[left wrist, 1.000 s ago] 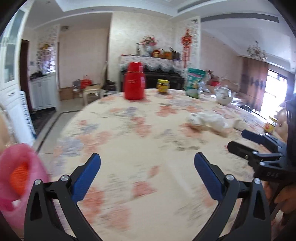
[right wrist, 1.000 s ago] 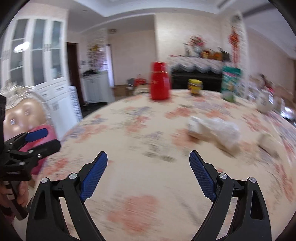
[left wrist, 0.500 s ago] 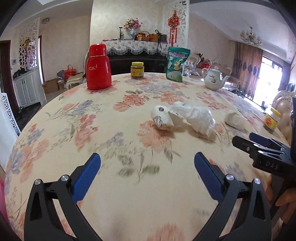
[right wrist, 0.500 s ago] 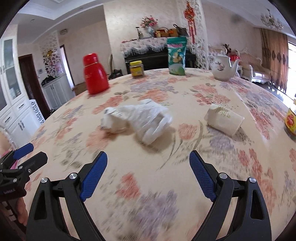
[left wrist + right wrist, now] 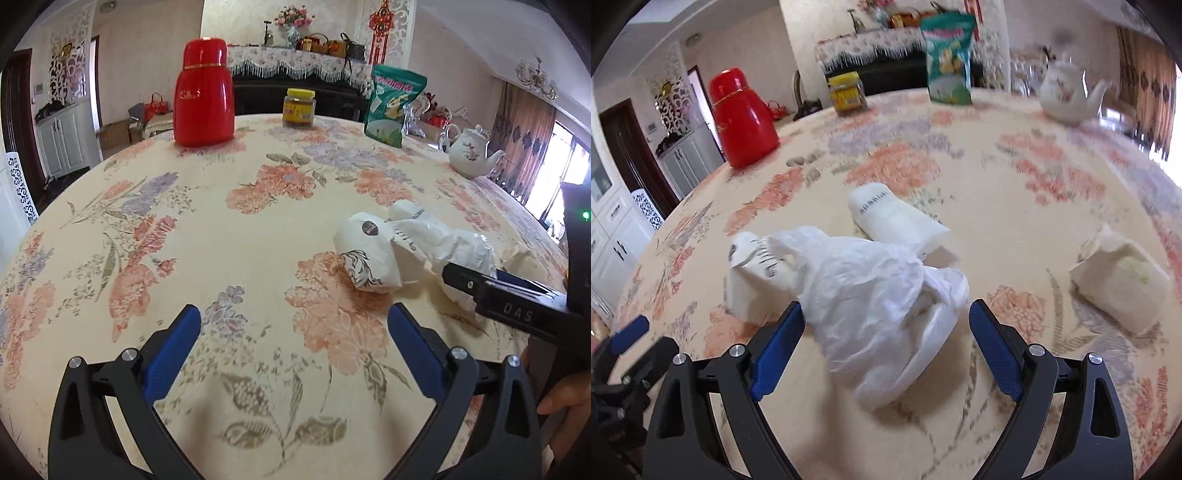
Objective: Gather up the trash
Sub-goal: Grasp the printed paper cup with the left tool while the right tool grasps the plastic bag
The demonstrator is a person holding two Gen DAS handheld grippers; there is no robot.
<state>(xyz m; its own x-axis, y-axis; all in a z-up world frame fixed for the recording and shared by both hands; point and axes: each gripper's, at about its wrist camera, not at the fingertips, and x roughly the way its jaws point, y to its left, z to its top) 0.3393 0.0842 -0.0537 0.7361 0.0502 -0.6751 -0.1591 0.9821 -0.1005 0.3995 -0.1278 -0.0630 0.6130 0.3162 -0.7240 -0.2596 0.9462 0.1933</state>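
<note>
- On the round tabletop, covered by a cream cloth with pink and lilac flowers, the far side carries, from left to right, a red thermos, a yellow-lidded jar, a green snack bag standing upright and a white teapot.
- Nearer, at the left of the trash cluster in the right wrist view, a crumpled white paper cup with black print lies on its side, touching the plastic bag.
- At the middle, a crumpled white plastic bag lies loose on the cloth, its near end reaching in between the blue pads of the right gripper.
- Just behind the bag, a second white paper cup lies tipped over.
- Well to the right, apart from the bag, a squashed cream carton rests on the cloth.
- The right gripper's jaws stand wide apart, one on either side of the bag; they close on nothing, and whether the pads brush the plastic is hard to tell.
- The left gripper sits low over bare cloth to the left of the trash, its jaws spread wide and holding nothing.
- From the left wrist view, the printed cup and bag lie ahead and to the right, with the black fingers of the right gripper reaching in over the bag from the right edge.
</note>
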